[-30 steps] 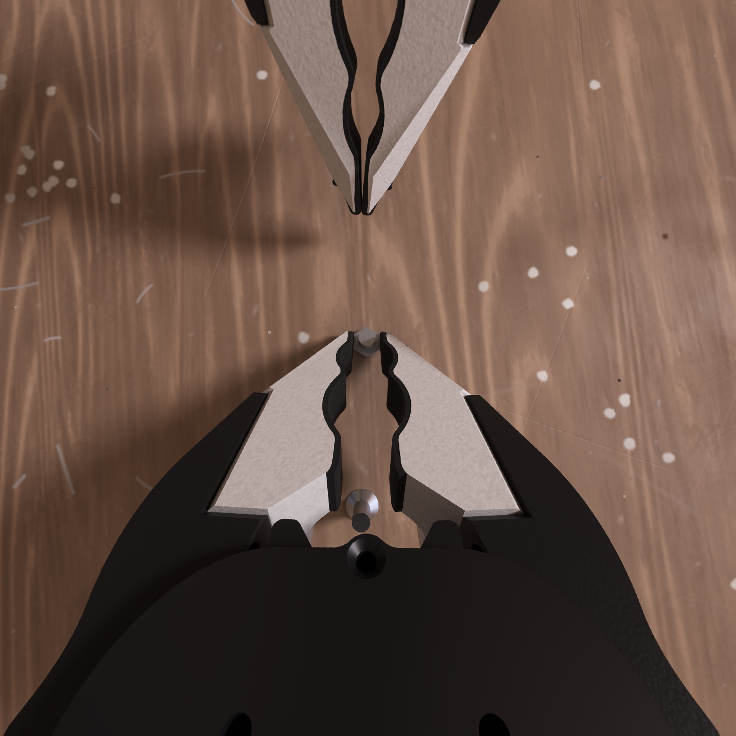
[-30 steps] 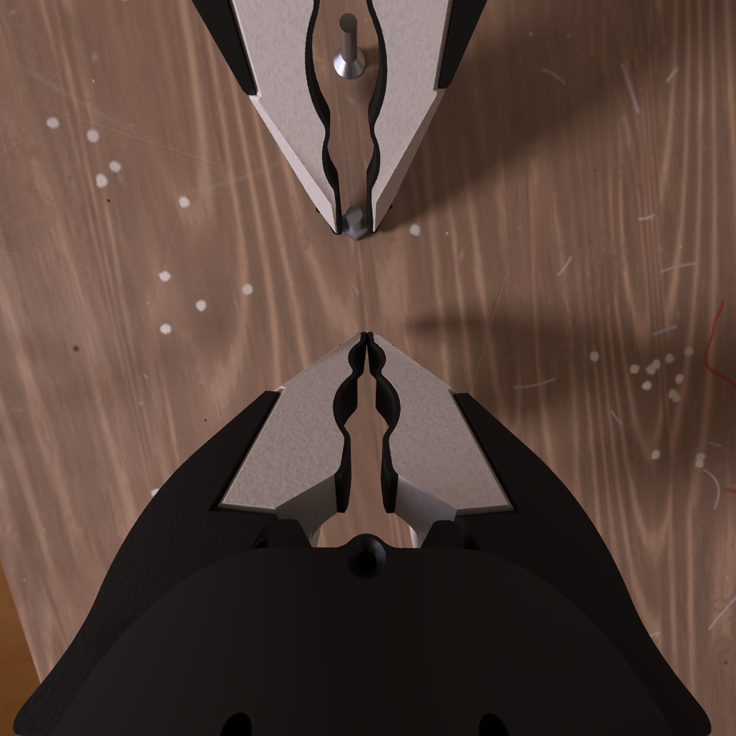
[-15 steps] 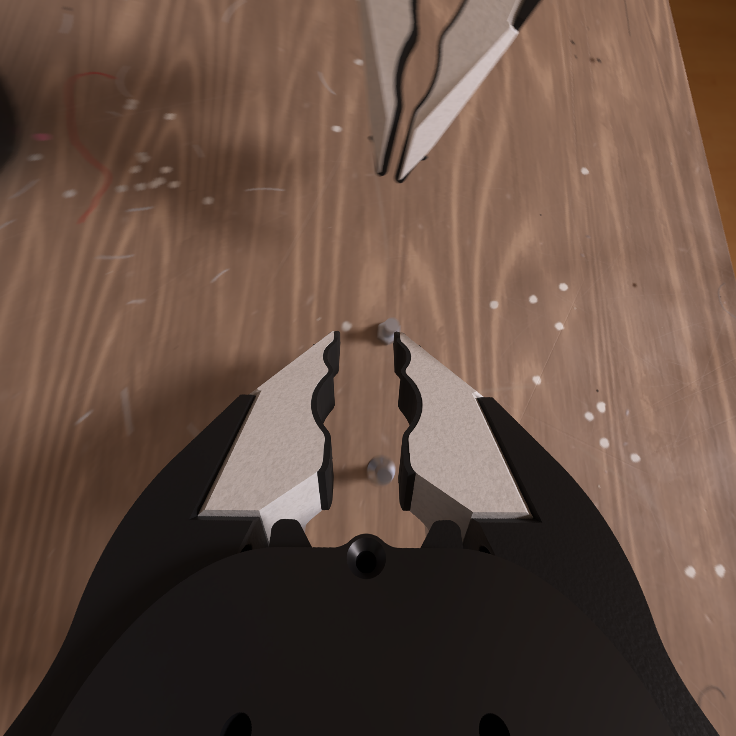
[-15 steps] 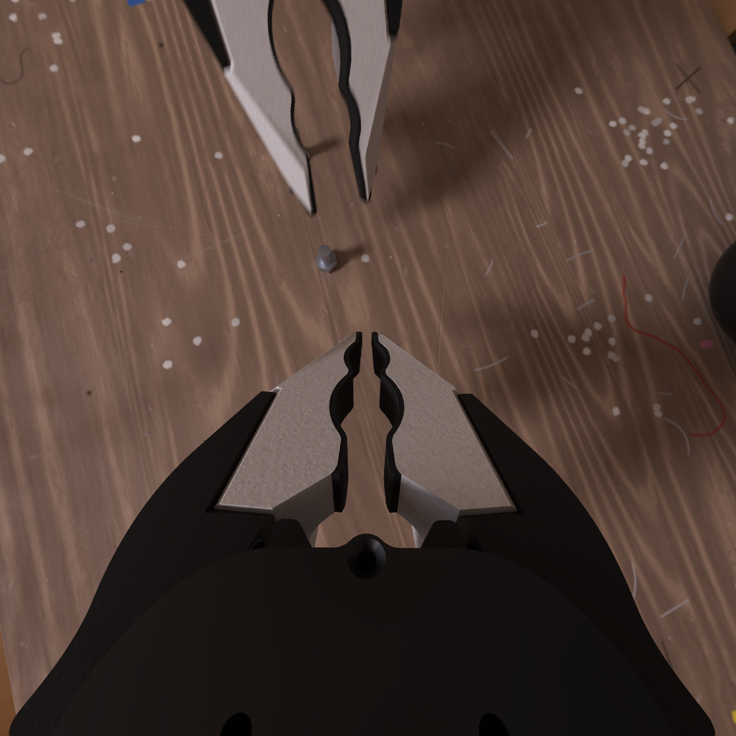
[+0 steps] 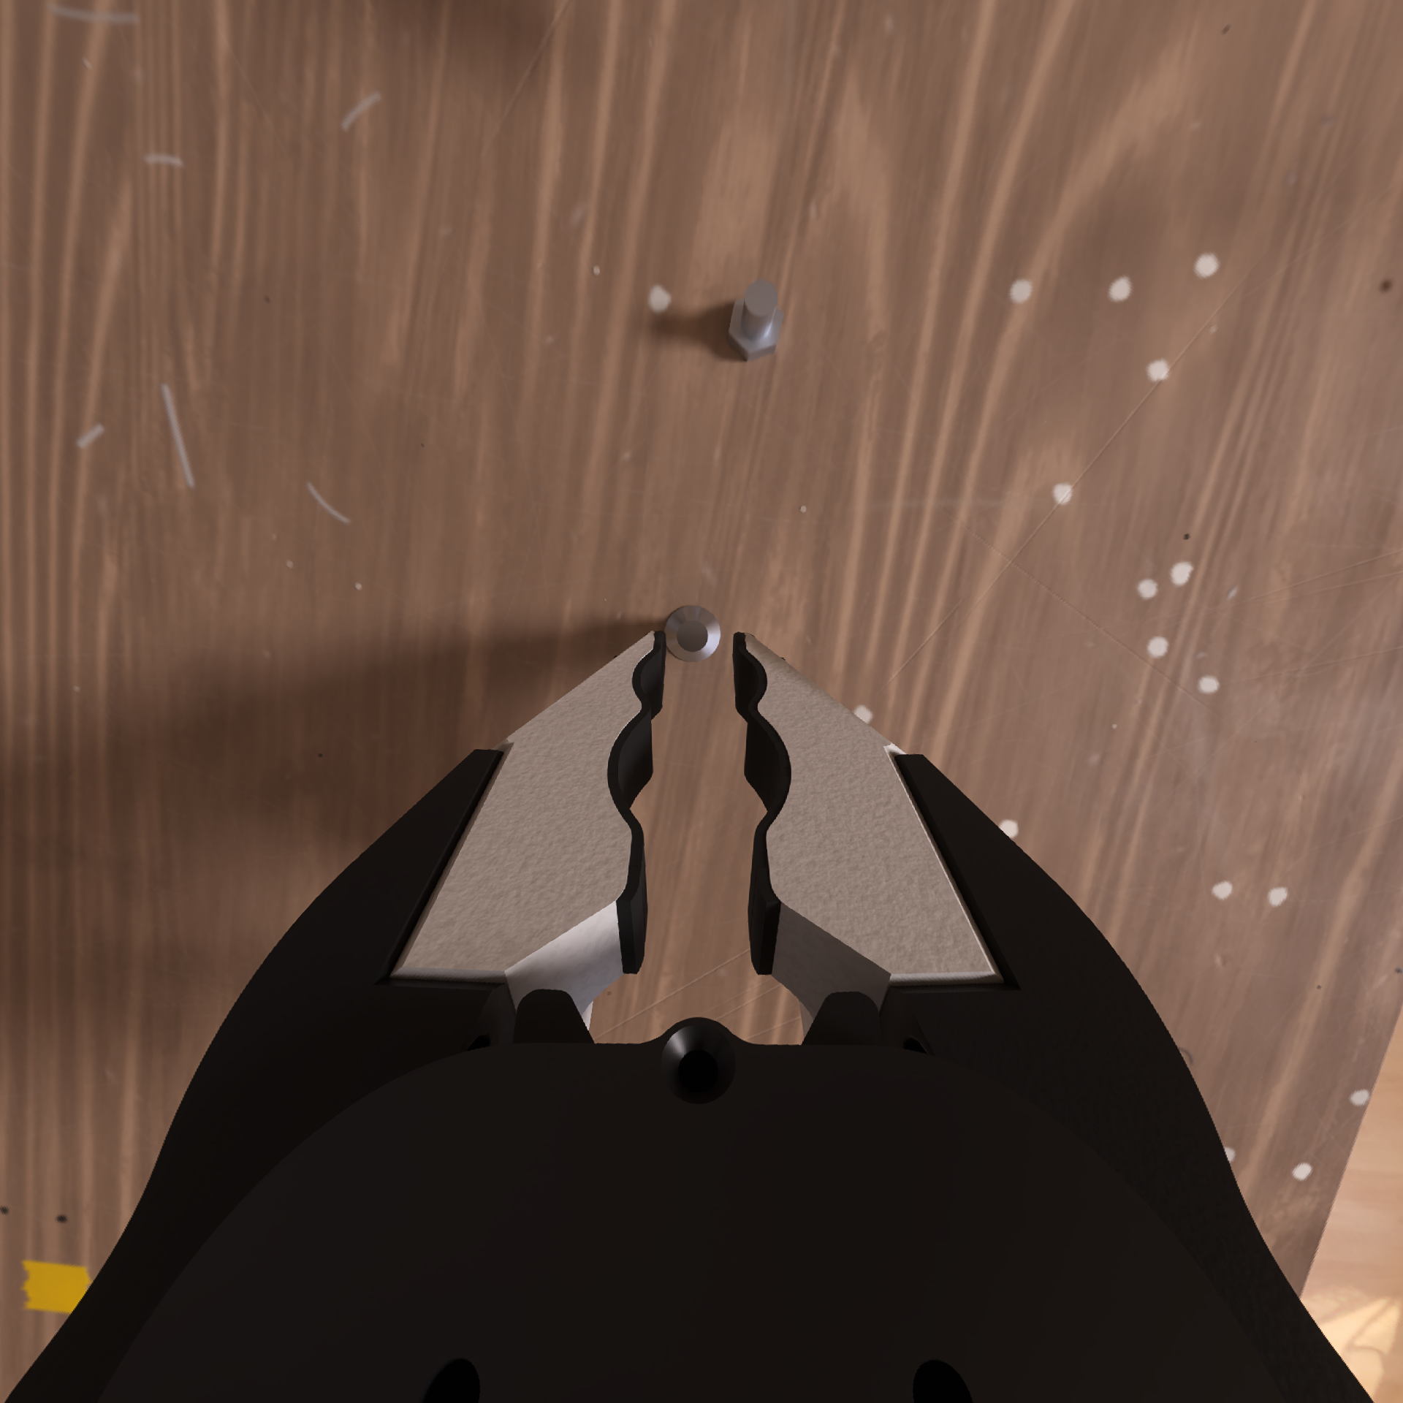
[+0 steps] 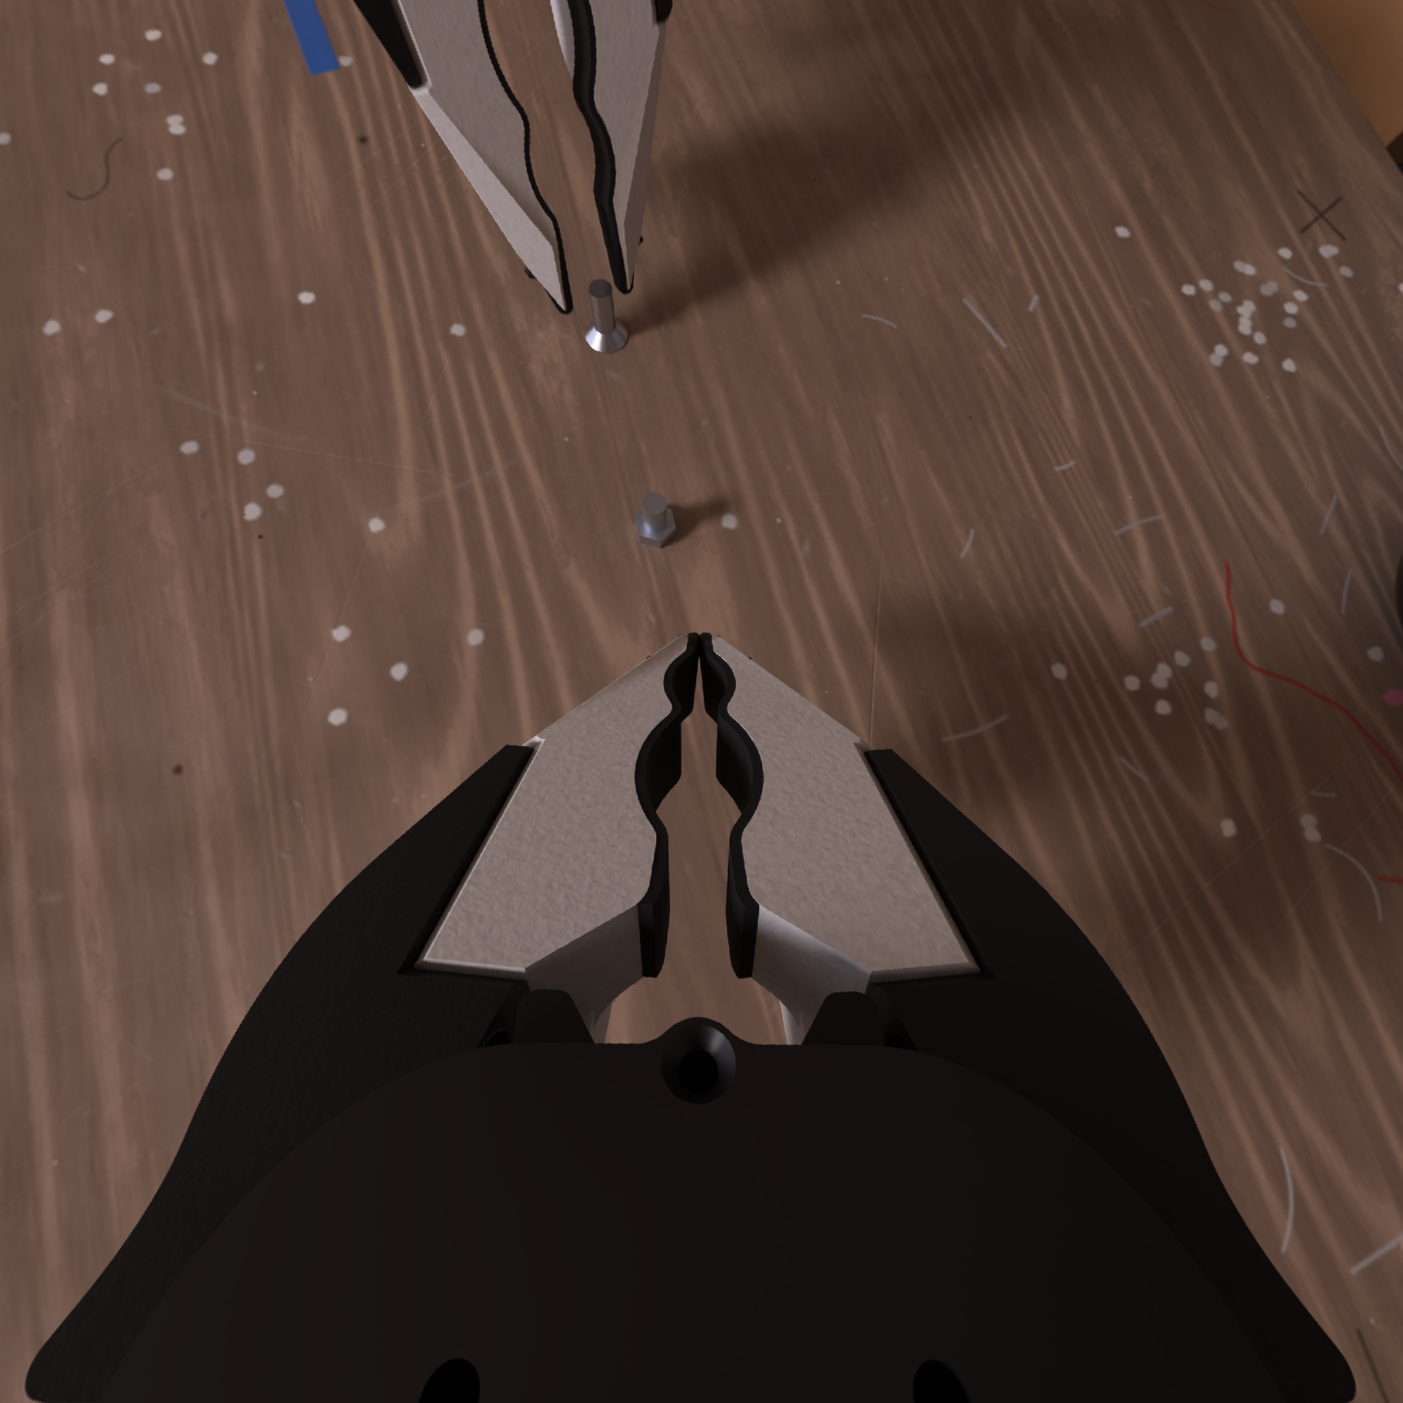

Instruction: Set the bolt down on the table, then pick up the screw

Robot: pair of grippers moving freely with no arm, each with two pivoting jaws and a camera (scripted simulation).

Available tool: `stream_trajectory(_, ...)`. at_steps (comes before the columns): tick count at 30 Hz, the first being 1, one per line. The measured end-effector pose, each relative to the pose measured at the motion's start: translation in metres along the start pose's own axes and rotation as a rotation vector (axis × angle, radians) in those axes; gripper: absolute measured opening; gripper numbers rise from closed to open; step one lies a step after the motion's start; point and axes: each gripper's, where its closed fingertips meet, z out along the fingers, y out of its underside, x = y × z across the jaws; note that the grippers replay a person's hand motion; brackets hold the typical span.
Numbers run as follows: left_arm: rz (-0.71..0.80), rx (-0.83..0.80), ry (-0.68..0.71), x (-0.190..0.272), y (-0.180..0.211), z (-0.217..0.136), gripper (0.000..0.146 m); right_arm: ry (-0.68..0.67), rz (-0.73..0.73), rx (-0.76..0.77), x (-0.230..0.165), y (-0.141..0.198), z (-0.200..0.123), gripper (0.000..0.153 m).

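A small grey hex-head bolt (image 5: 754,323) stands head-down on the wooden table (image 5: 379,304), free of both grippers; it also shows in the right wrist view (image 6: 654,521). A silver flat-head screw (image 5: 691,634) stands head-down on the table just beyond my left gripper's tips. My left gripper (image 5: 697,645) is open and empty, right above the screw. In the right wrist view the screw (image 6: 603,319) stands between the left gripper's fingertips (image 6: 558,292), untouched. My right gripper (image 6: 699,639) is shut and empty, short of the bolt.
White specks and scratches are scattered over the table. A red wire (image 6: 1283,668) lies at the right, blue tape (image 6: 310,38) at the far left, yellow tape (image 5: 49,1283) near the left gripper. The table edge (image 5: 1359,1139) runs at lower right in the left wrist view.
My left gripper let go of the bolt, opened, and drew back over the screw. The bolt now stands alone on the table. My right gripper pulled back and stayed shut.
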Motion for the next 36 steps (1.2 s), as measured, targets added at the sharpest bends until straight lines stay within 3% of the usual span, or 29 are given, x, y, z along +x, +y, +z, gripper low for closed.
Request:
stream_trajectory(4, -0.018, -0.01, -0.016, -0.002, 0.003, 0.008, 0.008, -0.006, 0.0, 0.01, -0.001, -0.001, 0.0, 0.0)
stream_trajectory(12, 0.02, 0.106, -0.084, -0.007, -0.016, 0.007, 0.008, -0.019, 0.014, 0.094, -0.006, -0.022, -0.003, 0.0)
stream_trajectory(20, 0.184, 0.345, -0.243, -0.012, -0.068, -0.024, 0.008, -0.031, 0.132, 0.307, 0.001, -0.068, -0.011, 0.008)
stream_trajectory(26, 0.345, 0.442, -0.4, -0.01, -0.097, -0.045, 0.008, -0.073, 0.251, 0.439, 0.01, -0.085, -0.019, 0.01)
stream_trajectory(36, 0.487, 0.483, -0.521, -0.003, -0.116, -0.057, 0.008, -0.148, 0.328, 0.457, 0.008, -0.084, -0.015, 0.012)
